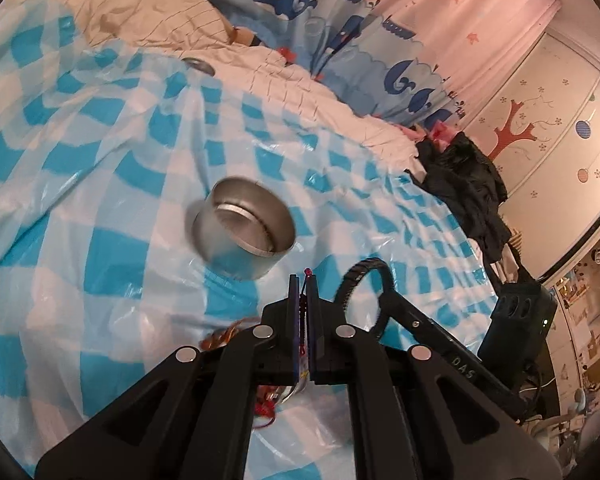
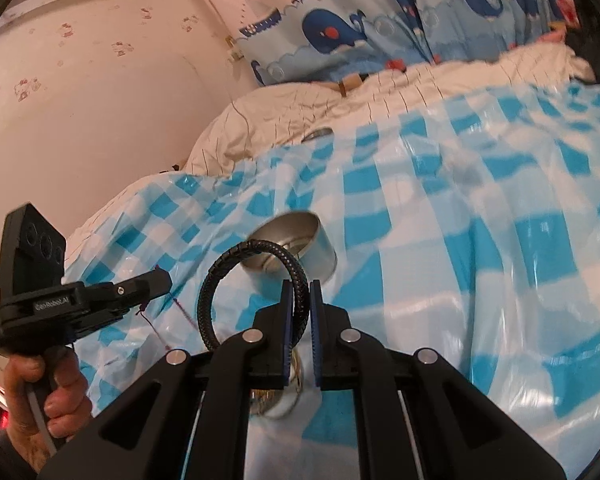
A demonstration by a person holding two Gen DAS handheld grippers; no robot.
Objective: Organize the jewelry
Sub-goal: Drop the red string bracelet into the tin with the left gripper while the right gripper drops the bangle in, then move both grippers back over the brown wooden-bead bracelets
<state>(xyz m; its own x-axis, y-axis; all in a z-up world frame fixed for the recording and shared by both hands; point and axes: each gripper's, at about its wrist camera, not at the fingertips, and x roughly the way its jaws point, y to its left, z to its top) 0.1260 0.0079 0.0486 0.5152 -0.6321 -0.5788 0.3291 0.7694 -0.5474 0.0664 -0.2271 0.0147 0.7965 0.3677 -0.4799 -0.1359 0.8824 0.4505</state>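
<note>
My left gripper is shut on a thin purple-red cord bracelet that runs between its pads. In the right wrist view this gripper sits at the left in a person's hand, lifted off the sheet, and the cord hangs from its tip. My right gripper is shut on a black braided bracelet, whose loop stands up to the left of the jaws. An open round metal tin lies tilted on the checked sheet just beyond both grippers. The right wrist view has the tin behind the bracelet.
A blue-and-white checked plastic sheet covers the bed. A metal lid rests at its far edge by a cream quilt. Orange-gold jewelry and red thread lie under the left gripper. Dark clothes are heaped at the right.
</note>
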